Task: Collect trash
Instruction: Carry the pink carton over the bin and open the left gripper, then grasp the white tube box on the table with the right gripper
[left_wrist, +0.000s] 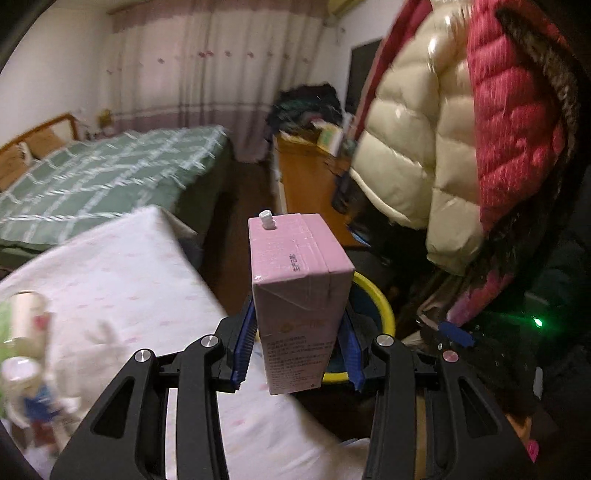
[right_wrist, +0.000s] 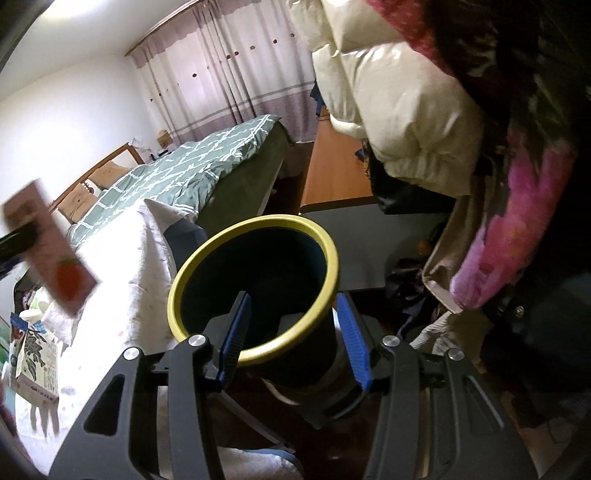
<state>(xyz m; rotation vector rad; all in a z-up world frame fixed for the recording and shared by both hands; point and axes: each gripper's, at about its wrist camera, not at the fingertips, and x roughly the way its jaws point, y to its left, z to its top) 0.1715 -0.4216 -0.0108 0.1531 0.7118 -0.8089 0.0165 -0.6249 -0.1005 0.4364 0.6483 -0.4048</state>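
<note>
My left gripper (left_wrist: 298, 347) is shut on a pink drink carton (left_wrist: 299, 295) with a short white straw stub on top, held upright in the air. The carton also shows blurred at the left of the right wrist view (right_wrist: 51, 254). My right gripper (right_wrist: 291, 336) is shut on the wall of a dark trash bin with a yellow rim (right_wrist: 255, 284): one finger is inside, one outside. The bin's rim shows behind the carton in the left wrist view (left_wrist: 380, 306). The bin's inside looks dark.
A table with a white cloth (left_wrist: 122, 280) lies to the left, with bottles and cartons on it (left_wrist: 26, 354) (right_wrist: 37, 358). A green bed (left_wrist: 110, 173) stands behind. Hanging jackets (left_wrist: 461, 129) crowd the right. A wooden desk (left_wrist: 310, 181) is at the back.
</note>
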